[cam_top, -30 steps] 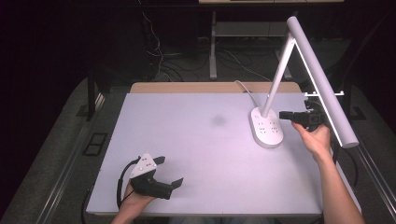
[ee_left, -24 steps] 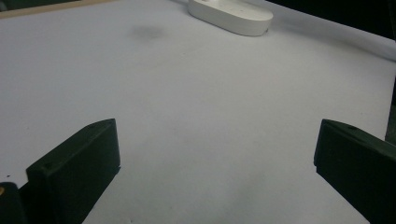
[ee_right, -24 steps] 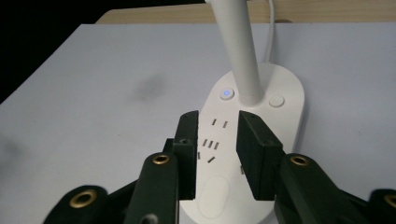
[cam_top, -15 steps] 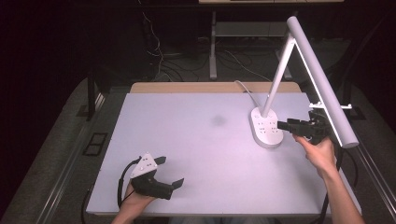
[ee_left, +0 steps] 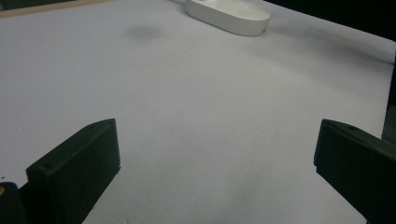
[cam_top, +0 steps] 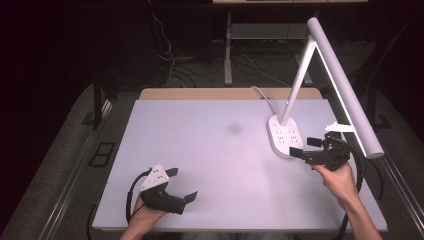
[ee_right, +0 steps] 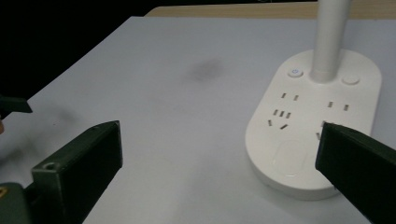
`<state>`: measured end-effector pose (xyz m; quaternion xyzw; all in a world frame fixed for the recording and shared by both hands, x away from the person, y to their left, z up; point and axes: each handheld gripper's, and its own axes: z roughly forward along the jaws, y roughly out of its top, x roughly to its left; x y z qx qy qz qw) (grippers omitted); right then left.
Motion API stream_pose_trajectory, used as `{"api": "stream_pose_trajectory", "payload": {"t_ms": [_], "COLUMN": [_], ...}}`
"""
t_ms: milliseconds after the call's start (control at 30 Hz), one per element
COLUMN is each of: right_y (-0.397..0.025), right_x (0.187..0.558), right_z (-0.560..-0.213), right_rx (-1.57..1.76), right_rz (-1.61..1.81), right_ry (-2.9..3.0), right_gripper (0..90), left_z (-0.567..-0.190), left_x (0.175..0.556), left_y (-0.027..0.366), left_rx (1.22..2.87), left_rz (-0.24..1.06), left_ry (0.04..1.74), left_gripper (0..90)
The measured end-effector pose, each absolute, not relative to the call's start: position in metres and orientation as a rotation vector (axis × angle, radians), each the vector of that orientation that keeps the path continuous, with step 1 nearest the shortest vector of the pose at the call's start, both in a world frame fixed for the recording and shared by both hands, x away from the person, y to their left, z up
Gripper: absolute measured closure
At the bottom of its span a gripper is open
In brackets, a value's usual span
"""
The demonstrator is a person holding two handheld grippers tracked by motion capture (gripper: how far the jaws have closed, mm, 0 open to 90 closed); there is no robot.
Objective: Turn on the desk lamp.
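A white desk lamp stands at the table's right, its oval base (cam_top: 285,135) carrying sockets and two buttons, its post (cam_top: 298,82) leaning up to a long light bar (cam_top: 345,85). My right gripper (cam_top: 305,146) is open just right of the base, jaws pointing left toward it. In the right gripper view the base (ee_right: 308,126) lies between and beyond the wide jaws, the power button (ee_right: 294,73) at its far left. My left gripper (cam_top: 181,186) rests open near the front left of the table. The base (ee_left: 229,14) appears far off in the left gripper view.
The white tabletop (cam_top: 220,155) has a faint dark smudge (cam_top: 234,129) near its middle. The lamp's white cable (cam_top: 261,94) runs off the back edge. Dark floor, cables and a stand leg lie behind the table.
My right gripper has come down and slightly toward the front, from beside the lamp post to level with the base's near end. The left gripper has stayed put.
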<state>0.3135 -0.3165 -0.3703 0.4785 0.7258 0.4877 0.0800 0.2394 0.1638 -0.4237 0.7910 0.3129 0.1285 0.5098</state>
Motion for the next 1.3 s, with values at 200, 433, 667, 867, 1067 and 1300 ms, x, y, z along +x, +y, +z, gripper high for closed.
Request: {"api": "stream_pose_trajectory", "payload": {"t_ms": [200,433,667,867,1067,1300], "right_y": [-0.306,-0.3,-0.298,-0.294,-0.291,-0.287], "right_x": [0.298,0.286,0.274,0.26,0.25,0.245], "right_z": [-0.377,-0.387,-0.398,-0.409,-0.416,-0.422], "right_rx": [1.388,1.363,1.359,1.347,1.324,1.277], "right_rz": [1.498,1.522,1.556,1.534,1.514,1.492], "right_ry": [2.19,2.212,2.212,2.247,2.272,2.301], "right_gripper": [0.3,0.3,0.3,0.3,0.3,0.3], "left_z": [-0.424,-0.424,-0.424,-0.424,-0.424,-0.424], "left_x": [0.239,0.239,0.239,0.239,0.239,0.24], "left_y": [0.164,0.164,0.164,0.163,0.163,0.163], "left_rx": [1.906,1.909,1.913,1.918,1.917,1.918], "left_rz": [0.31,0.31,0.309,0.31,0.309,0.308], "left_ry": [0.753,0.752,0.752,0.75,0.75,0.75], "left_gripper": [0.0,0.0,0.0,0.0,0.0,0.0]}}
